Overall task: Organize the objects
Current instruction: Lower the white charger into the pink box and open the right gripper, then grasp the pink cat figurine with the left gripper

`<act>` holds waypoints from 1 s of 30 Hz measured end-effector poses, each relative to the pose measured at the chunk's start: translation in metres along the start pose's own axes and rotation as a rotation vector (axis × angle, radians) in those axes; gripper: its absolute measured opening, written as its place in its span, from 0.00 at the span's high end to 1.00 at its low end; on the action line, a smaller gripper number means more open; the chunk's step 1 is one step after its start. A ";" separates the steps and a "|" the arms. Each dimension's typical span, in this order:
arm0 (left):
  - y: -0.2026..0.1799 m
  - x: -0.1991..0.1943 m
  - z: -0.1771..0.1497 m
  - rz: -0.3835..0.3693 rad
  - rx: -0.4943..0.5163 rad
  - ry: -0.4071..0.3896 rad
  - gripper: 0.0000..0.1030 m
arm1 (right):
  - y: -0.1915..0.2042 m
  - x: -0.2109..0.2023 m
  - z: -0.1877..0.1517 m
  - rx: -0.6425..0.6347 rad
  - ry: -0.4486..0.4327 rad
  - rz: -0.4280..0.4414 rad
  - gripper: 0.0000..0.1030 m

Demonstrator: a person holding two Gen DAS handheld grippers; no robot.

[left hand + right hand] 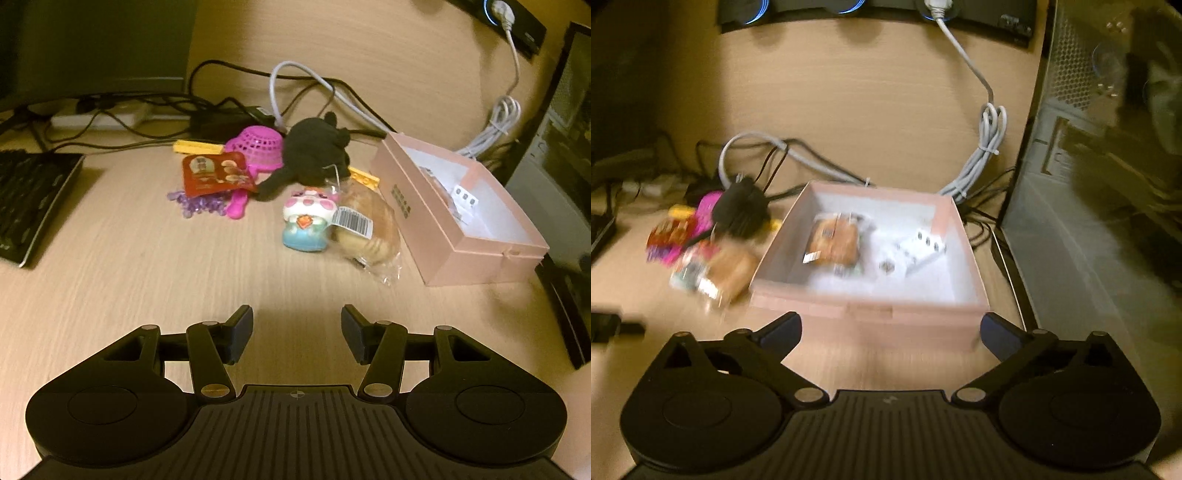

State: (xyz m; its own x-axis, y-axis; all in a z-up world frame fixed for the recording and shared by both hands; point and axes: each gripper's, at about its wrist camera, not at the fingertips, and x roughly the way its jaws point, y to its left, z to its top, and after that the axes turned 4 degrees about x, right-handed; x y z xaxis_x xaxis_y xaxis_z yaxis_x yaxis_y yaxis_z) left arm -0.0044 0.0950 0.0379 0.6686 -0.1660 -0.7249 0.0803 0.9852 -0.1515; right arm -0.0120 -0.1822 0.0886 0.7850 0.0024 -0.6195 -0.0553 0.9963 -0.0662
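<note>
An open pink box (476,258) stands on the desk at the right; in the right wrist view the pink box (868,317) holds a wrapped bun packet (833,242) and a white block with dots (923,247). Left of the box lie a wrapped bread roll (369,225), a cat figurine (308,218), a black plush (314,155), a magenta basket (256,147), a red sachet (216,173) and purple beads (195,203). My left gripper (297,328) hovers open over bare desk in front of the pile. My right gripper (890,326) is wide open before the box's front wall, holding nothing.
A black keyboard (29,199) lies at the left edge. Tangled cables (229,99) and a grey cord bundle (982,158) run along the back. A computer case (1108,184) stands close on the right of the box. A yellow strip (197,147) sits behind the basket.
</note>
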 end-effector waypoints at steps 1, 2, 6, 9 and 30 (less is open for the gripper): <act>0.000 0.002 0.003 -0.020 0.004 -0.001 0.44 | 0.004 -0.006 -0.007 -0.015 0.004 -0.007 0.00; 0.000 0.004 0.009 -0.045 0.011 -0.014 0.44 | 0.007 -0.011 -0.014 -0.027 0.012 -0.013 0.00; 0.006 0.019 0.043 -0.130 -0.026 -0.052 0.44 | 0.017 -0.023 -0.031 -0.040 0.052 -0.036 0.00; 0.026 0.042 0.062 -0.122 -0.160 -0.025 0.44 | 0.023 -0.033 -0.039 -0.033 0.057 -0.063 0.00; -0.001 0.072 0.070 -0.105 0.041 0.043 0.57 | 0.048 -0.033 -0.050 -0.074 0.103 -0.036 0.00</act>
State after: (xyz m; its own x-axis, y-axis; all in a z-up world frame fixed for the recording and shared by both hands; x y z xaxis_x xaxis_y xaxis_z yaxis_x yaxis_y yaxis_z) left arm 0.0950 0.0854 0.0330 0.6223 -0.2695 -0.7349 0.1791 0.9630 -0.2015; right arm -0.0719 -0.1391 0.0667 0.7198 -0.0455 -0.6927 -0.0773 0.9864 -0.1451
